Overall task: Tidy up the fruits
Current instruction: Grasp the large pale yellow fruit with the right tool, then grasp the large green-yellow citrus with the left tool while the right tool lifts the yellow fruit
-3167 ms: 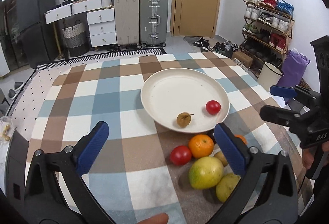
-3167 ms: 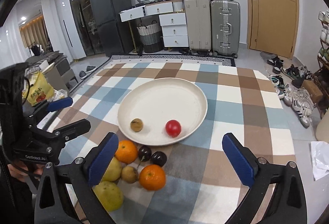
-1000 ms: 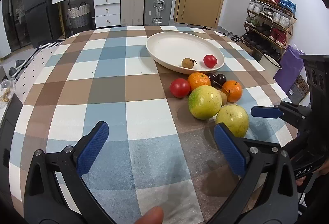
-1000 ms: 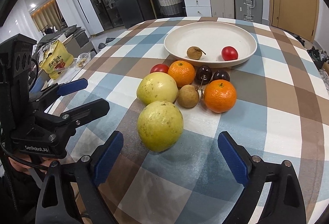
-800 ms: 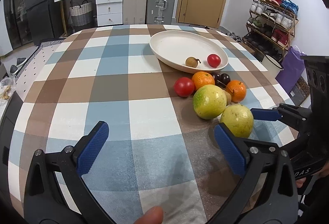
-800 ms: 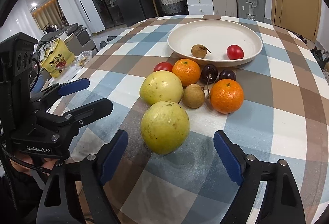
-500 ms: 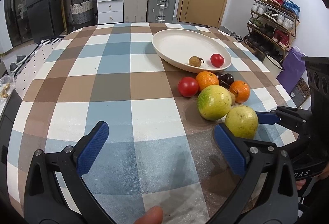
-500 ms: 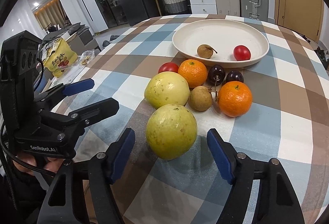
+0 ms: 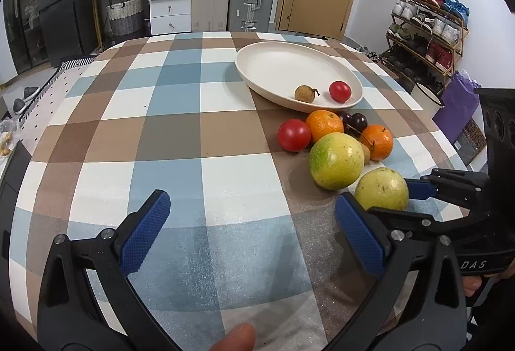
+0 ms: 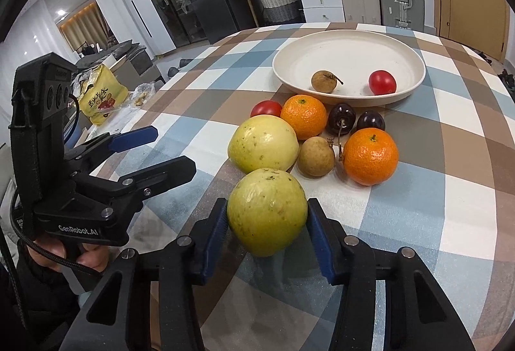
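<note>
My right gripper (image 10: 266, 228) is shut on the nearest yellow-green guava (image 10: 266, 211), which rests on the checked tablecloth; it also shows in the left wrist view (image 9: 381, 189) between the right gripper's blue pads. Behind it lie a second guava (image 10: 263, 142), a brown longan (image 10: 315, 157), two oranges (image 10: 370, 156), two dark cherries (image 10: 341, 118) and a red tomato (image 10: 266, 108). The cream plate (image 10: 354, 39) holds a longan (image 10: 323, 81) and a small tomato (image 10: 382, 82). My left gripper (image 9: 254, 235) is open and empty over the cloth, left of the fruit.
The round table's edge (image 9: 450, 142) runs close behind the fruit on the right in the left wrist view. A yellow snack bag (image 10: 99, 96) lies off the table to the left. Suitcases, drawers and a shoe rack stand by the walls.
My right gripper has moved in on the nearest guava and its jaws have closed from wide open onto it. The left gripper has drifted slightly and stays open.
</note>
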`<state>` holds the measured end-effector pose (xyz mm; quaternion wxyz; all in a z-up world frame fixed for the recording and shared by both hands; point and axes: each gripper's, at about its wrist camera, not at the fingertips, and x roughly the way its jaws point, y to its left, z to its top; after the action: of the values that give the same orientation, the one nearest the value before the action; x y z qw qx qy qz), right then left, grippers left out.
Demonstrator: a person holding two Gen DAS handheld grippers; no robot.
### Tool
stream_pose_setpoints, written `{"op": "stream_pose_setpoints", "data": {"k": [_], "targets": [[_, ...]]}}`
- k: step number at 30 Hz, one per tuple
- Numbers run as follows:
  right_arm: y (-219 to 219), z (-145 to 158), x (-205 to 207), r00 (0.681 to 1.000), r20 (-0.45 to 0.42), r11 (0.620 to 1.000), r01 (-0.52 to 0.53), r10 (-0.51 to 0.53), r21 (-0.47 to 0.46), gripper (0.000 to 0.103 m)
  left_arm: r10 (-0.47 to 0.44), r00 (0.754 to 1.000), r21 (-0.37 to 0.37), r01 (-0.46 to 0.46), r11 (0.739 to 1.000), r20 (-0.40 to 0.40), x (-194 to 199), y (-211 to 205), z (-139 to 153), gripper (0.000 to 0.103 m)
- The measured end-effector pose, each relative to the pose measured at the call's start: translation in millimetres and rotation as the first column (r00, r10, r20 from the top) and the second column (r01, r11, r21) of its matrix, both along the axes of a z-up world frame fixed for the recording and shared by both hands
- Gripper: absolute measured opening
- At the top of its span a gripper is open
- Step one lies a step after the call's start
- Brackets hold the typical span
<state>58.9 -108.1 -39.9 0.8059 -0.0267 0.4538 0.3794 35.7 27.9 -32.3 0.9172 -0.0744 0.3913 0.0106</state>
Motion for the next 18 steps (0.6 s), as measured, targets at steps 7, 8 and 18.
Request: {"op": "stream_pose_setpoints", "data": {"k": [7,8,18], "targets": [[-8,6,-4,1.000,0.021,1.000,0.010,-0.011,0.024,0.049,-0.006,1.000,0.008,0.006,1.000,0.001,3,-5,3,0.102],[-11,7,-4,1.000,0.025,0.999,0.014,-0.015,0.032,0.049,-0.010,1.000,0.009,0.010,1.000,0.001,3,-6,3,0.102],[-43,23,-4,0.995,0.054,0.994,0.085,-0.089,0.067,0.049,-0.037,0.999,0.013,0.036,0.999,0.011,11,-15,5,0.102]]}}
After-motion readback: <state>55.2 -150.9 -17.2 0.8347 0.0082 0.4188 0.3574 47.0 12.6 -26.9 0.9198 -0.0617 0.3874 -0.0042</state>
